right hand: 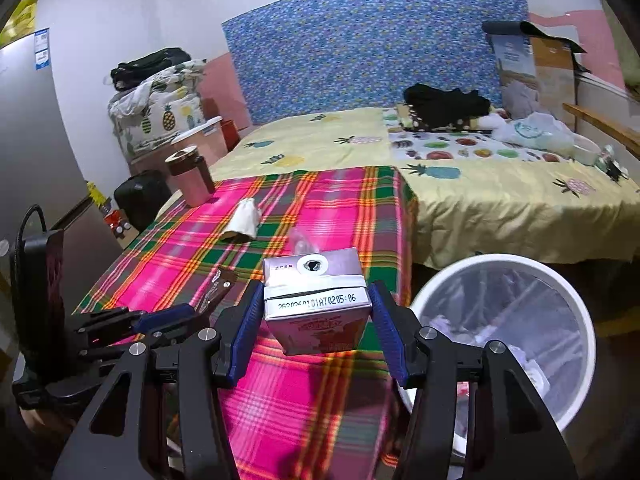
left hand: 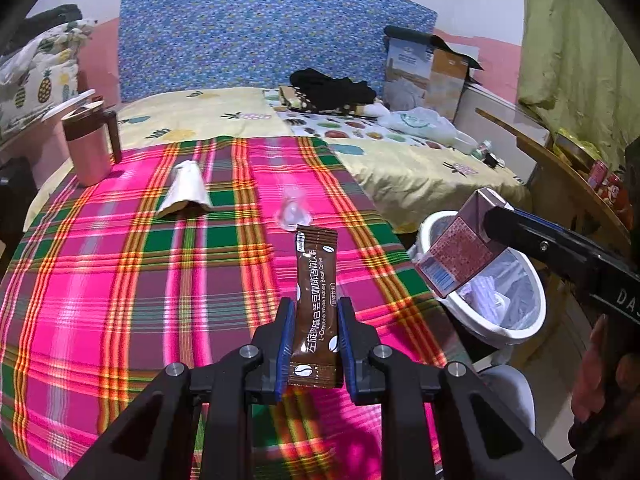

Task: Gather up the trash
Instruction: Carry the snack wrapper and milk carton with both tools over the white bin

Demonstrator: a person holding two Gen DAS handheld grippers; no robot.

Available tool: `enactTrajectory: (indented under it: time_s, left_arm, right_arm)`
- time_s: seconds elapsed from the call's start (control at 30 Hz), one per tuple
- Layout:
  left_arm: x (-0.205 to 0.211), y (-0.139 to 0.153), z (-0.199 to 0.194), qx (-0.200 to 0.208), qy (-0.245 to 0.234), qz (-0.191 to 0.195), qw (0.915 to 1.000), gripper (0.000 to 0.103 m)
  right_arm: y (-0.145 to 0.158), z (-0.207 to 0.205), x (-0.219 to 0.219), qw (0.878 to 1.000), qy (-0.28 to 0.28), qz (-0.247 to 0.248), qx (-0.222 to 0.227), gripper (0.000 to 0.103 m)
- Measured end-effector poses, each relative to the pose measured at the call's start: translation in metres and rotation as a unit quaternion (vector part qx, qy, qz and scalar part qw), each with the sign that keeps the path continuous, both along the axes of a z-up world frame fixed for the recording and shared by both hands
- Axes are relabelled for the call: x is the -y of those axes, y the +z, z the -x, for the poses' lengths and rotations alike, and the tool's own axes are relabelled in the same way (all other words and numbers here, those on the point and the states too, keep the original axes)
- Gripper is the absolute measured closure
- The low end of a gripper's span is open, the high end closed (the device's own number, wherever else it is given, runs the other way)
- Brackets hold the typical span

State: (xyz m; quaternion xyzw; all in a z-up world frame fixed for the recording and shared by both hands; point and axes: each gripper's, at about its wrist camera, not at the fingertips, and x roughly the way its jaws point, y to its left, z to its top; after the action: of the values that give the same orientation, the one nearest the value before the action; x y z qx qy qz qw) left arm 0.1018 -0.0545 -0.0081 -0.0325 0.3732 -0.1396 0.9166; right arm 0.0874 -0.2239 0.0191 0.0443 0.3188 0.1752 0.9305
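Observation:
My left gripper (left hand: 314,340) is shut on a brown coffee sachet (left hand: 315,304) and holds it upright above the plaid tablecloth (left hand: 120,280). My right gripper (right hand: 316,320) is shut on a small milk carton (right hand: 316,300), held above the table's right edge beside the white trash bin (right hand: 500,336). In the left wrist view the carton (left hand: 460,248) hangs over the bin's rim (left hand: 516,332). A crumpled paper cup (left hand: 186,196) and a clear plastic wrapper (left hand: 292,210) lie on the cloth.
A pink jug with a brown lid (left hand: 90,144) stands at the table's far left. The bed (right hand: 480,176) lies behind the table, with clothes and bags on it. A wooden shelf (left hand: 568,184) stands right of the bin.

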Motion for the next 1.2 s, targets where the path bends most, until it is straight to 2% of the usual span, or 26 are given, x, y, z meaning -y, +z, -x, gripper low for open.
enactTrajectory:
  time_s: [0.6, 0.93, 1.2]
  left_arm:
    - [0.093, 0.006, -0.015, 0.005, -0.105, -0.001, 0.9945, 0.081]
    - [0.146, -0.010, -0.032, -0.016, -0.166, 0.014, 0.9860, 0.081]
    - [0.170, -0.028, -0.049, -0.035, -0.180, 0.008, 0.9830, 0.081]
  right_arm:
    - [-0.009, 0.019, 0.081, 0.993, -0.115, -0.018, -0.003, 0.048]
    - [-0.028, 0.018, 0.110, 0.986, -0.161, -0.022, -0.032, 0.048]
    - [-0.040, 0.014, 0.124, 0.983, -0.172, -0.023, -0.054, 0.048]
